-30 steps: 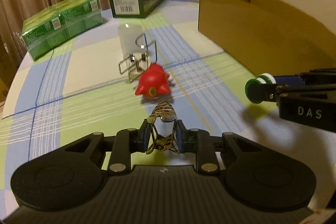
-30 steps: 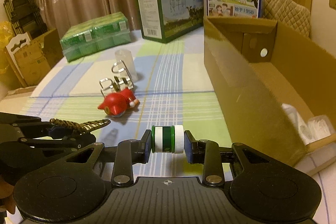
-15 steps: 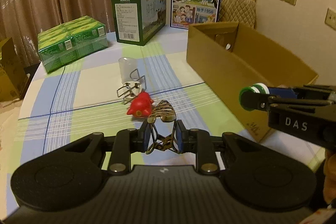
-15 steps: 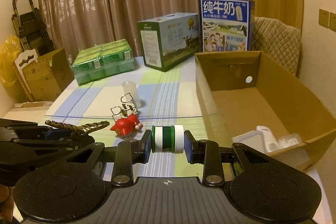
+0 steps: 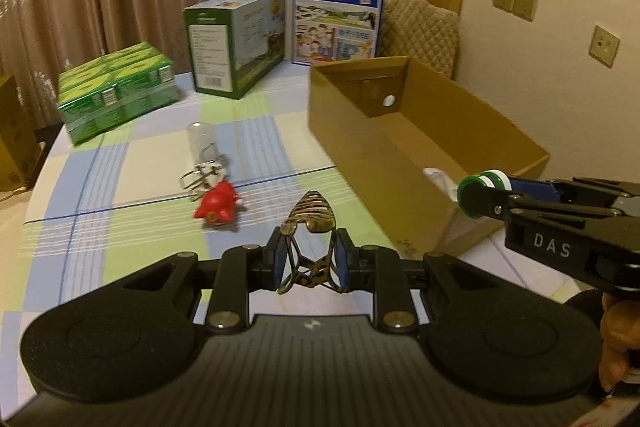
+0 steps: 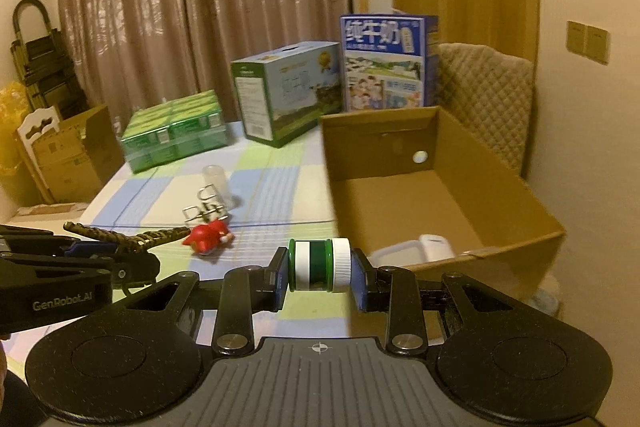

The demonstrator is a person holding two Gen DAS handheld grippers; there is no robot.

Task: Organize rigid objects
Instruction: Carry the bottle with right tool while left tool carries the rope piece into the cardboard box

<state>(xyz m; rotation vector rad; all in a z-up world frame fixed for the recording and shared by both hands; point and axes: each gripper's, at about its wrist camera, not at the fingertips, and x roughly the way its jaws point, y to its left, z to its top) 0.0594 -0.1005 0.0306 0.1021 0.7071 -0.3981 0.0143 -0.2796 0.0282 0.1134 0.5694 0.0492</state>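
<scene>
Checked blue-green-white tablecloth (image 5: 120, 187) covers the table, brown curtains behind. Left wrist view: left gripper (image 5: 310, 261) closed tight on a brown tiger-striped plastic hair claw clip (image 5: 312, 239), held above the cloth, teeth pointing forward. Red plastic toy figure (image 5: 216, 203) lies on the cloth ahead, just beside a bent wire metal puzzle (image 5: 202, 175) and a clear plastic cup (image 5: 199, 139). Open brown cardboard box (image 5: 360, 147) sits to the right; something white shows inside its near end. Right gripper (image 5: 486, 193) enters from the right edge, carrying a small green bottle with white cap (image 5: 482, 189) near the box's near corner.

Right wrist view: right gripper (image 6: 320, 271) clamped on the bottle (image 6: 318, 271), held sideways, cap to the right, in the air just short of the box (image 6: 520, 195). White plastic containers (image 6: 434, 247) lie on the box floor. Left gripper (image 6: 132, 251) at left with the clip (image 6: 124, 237) sticking out flat. Toy (image 6: 208, 237), puzzle (image 6: 206, 209), cup (image 6: 214, 177) on the cloth (image 6: 280, 183) beyond. Green shrink-wrapped carton pack (image 6: 174, 135), green milk box (image 6: 284, 91), blue milk carton (image 6: 386, 63) at far end.
</scene>
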